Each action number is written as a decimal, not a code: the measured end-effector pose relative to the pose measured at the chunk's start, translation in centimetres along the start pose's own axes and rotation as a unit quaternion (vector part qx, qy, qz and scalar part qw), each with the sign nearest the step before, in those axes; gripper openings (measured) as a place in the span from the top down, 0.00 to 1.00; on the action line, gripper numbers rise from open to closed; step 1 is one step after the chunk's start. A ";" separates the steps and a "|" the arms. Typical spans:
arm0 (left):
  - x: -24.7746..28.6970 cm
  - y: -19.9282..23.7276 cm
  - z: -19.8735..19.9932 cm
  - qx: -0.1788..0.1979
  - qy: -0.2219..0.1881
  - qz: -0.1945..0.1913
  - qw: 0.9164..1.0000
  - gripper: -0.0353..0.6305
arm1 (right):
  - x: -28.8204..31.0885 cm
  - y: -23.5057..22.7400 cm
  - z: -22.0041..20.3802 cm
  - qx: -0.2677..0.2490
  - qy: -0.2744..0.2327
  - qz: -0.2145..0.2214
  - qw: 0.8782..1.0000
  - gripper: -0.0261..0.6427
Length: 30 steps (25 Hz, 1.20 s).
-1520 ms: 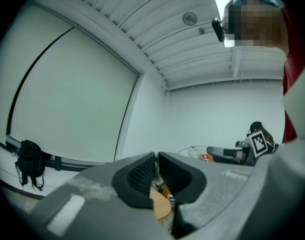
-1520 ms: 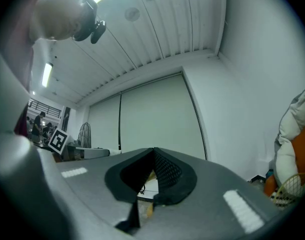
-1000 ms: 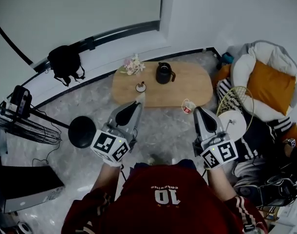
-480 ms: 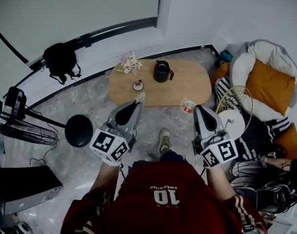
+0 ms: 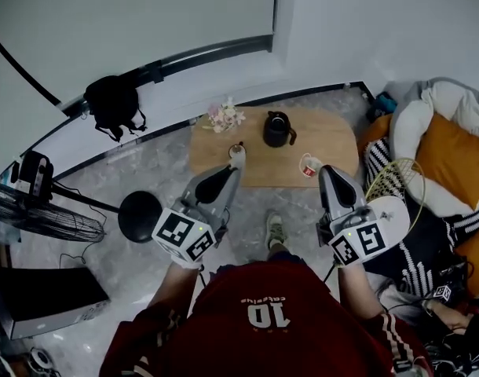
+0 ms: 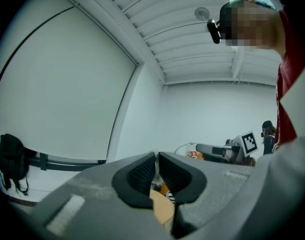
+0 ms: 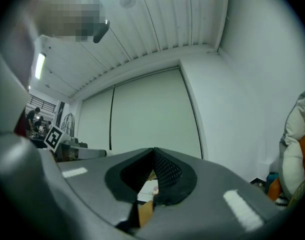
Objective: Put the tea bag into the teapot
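Marble floor (image 5: pixel 153 167) surrounds a wooden table (image 5: pixel 327 130) bearing a teapot (image 5: pixel 277 129).

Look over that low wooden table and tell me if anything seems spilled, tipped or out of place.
Nothing looks spilled or broken. The black teapot stands upright on the table. Only the red and white cup gives pause: it sits right at the table's near edge, where a bump might knock it off.
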State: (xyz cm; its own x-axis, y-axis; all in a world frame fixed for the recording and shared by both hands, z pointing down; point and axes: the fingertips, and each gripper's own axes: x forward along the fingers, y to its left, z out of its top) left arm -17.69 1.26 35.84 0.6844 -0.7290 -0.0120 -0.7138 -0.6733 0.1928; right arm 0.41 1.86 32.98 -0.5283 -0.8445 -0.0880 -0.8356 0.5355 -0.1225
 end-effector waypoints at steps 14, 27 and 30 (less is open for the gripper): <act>14.7 6.8 0.3 0.043 0.033 0.012 0.998 0.90 | 10.2 -12.4 -0.4 0.016 -0.009 0.006 1.000 0.96; 25.5 9.6 -0.9 0.045 0.044 0.015 0.998 0.90 | 16.8 -21.3 -1.8 0.044 -0.011 0.028 0.999 0.96; 27.1 10.3 -1.3 0.045 0.043 0.018 0.998 0.90 | 17.9 -22.7 -2.4 0.048 -0.005 0.031 0.998 0.96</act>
State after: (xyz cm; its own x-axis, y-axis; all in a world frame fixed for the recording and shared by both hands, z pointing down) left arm -6.26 -25.29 38.80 0.6651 -0.7426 0.0785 -0.7463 -0.6576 0.1028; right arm 9.55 -25.41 36.59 -0.5760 -0.8104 -0.1075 -0.7834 0.5848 -0.2107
